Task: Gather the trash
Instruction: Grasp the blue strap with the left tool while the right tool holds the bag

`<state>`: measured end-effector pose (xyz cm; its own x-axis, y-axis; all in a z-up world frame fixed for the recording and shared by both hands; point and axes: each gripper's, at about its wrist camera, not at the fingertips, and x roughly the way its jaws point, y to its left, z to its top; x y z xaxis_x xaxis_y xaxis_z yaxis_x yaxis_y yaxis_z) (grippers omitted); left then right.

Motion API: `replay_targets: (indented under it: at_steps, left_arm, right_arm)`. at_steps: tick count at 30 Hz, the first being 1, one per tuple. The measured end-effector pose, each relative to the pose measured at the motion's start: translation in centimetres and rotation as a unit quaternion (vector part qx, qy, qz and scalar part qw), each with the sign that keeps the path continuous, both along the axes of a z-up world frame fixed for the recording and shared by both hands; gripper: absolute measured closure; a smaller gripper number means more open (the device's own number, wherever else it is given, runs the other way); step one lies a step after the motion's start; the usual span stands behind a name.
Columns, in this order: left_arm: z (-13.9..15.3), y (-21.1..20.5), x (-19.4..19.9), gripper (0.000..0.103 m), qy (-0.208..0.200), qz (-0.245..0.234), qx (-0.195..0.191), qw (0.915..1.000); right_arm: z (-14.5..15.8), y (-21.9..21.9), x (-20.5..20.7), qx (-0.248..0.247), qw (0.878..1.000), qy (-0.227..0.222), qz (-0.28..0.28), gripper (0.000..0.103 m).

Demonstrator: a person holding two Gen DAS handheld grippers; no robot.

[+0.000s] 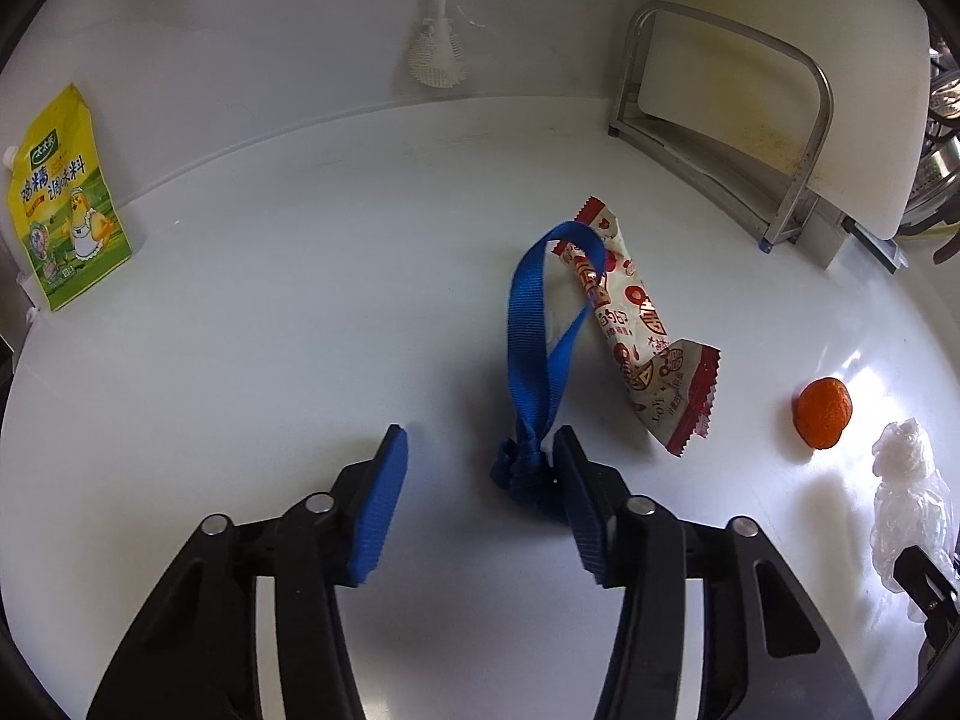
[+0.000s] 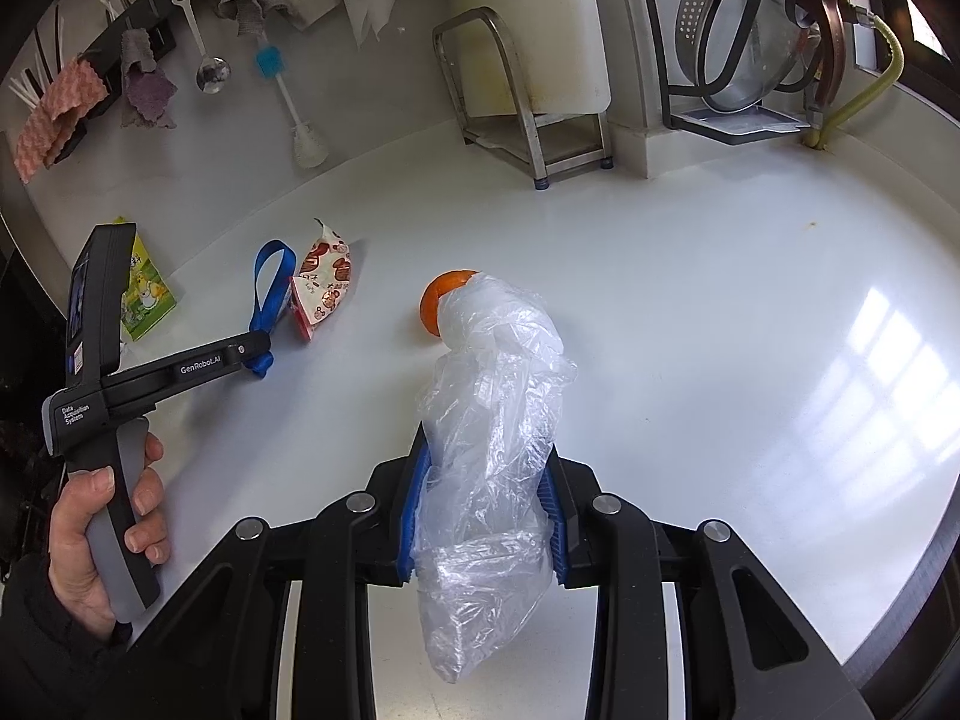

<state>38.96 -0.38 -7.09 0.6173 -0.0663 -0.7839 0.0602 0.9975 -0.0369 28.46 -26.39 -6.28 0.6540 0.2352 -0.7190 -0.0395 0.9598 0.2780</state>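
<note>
A blue strap (image 1: 531,348) with a knotted end lies on the white counter (image 1: 270,312). Its knot sits just inside the right finger of my open left gripper (image 1: 480,450). A red-and-white snack wrapper (image 1: 642,330) lies just beyond the strap. An orange peel (image 1: 823,412) lies to the right. My right gripper (image 2: 489,468) is shut on a clear plastic bag (image 2: 492,420), which stands up between the pads and hides part of the orange peel (image 2: 441,297). The strap (image 2: 270,294) and the wrapper (image 2: 321,285) also show in the right wrist view, by the left gripper (image 2: 258,351).
A yellow seasoning pouch (image 1: 66,204) stands at the far left against the wall. A metal rack (image 1: 720,138) holding a white cutting board stands at the back right. A bottle brush (image 2: 294,108), cloths and a ladle hang on the wall. A dish rack (image 2: 750,42) with pots stands at the far right.
</note>
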Motion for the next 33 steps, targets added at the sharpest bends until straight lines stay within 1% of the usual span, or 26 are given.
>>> replay_targets:
  at_steps: [1, 3, 6, 11, 19, 22, 26, 28, 31, 33]
  left_arm:
    - [0.0, -0.1, -0.2, 0.075, -0.001, -0.008, -0.004, 1.0]
    - [0.1, -0.5, -0.6, 0.083, -0.004, -0.018, -0.008, 0.9998]
    - [0.3, -0.3, -1.5, 0.084, -0.012, -0.023, -0.017, 0.9995]
    - [0.9, 0.5, -3.0, 0.085, -0.03, -0.014, -0.025, 0.9992]
    - [2.6, 0.7, -6.8, 0.085, -0.081, -0.01, 0.001, 0.9967]
    - [3.0, 0.7, -8.9, 0.085, -0.094, -0.013, 0.004, 0.9955]
    - [3.2, 1.0, -11.8, 0.085, -0.102, -0.015, -0.002, 0.9946]
    - [3.3, 1.2, -13.6, 0.085, -0.112, -0.013, 0.003, 0.9936]
    - [3.1, 1.7, -16.7, 0.085, -0.11, -0.01, -0.004, 0.9938]
    - [2.8, 1.7, -19.1, 0.085, -0.11, -0.012, 0.003, 0.9939]
  right_arm:
    - [0.0, 0.0, 0.0, 0.001, 1.0, 0.0, -0.001, 0.072]
    - [-0.1, -0.1, 0.0, 0.002, 1.0, -0.001, -0.002, 0.072]
    - [-0.1, -0.1, -0.2, 0.003, 1.0, -0.002, -0.002, 0.072]
    - [-0.3, -0.2, -0.8, 0.006, 1.0, -0.006, -0.002, 0.072]
    - [0.3, 0.3, -3.6, 0.001, 1.0, -0.025, 0.003, 0.072]
    - [0.6, 0.4, -5.4, 0.001, 1.0, -0.029, 0.0, 0.072]
    - [1.0, 0.8, -8.5, 0.005, 0.999, -0.033, -0.009, 0.072]
    - [1.1, 1.0, -10.2, 0.009, 0.999, -0.033, -0.014, 0.072]
    - [1.3, 1.4, -12.9, 0.015, 0.999, -0.033, -0.022, 0.072]
    - [1.3, 1.6, -14.9, 0.025, 0.999, -0.032, -0.028, 0.072]
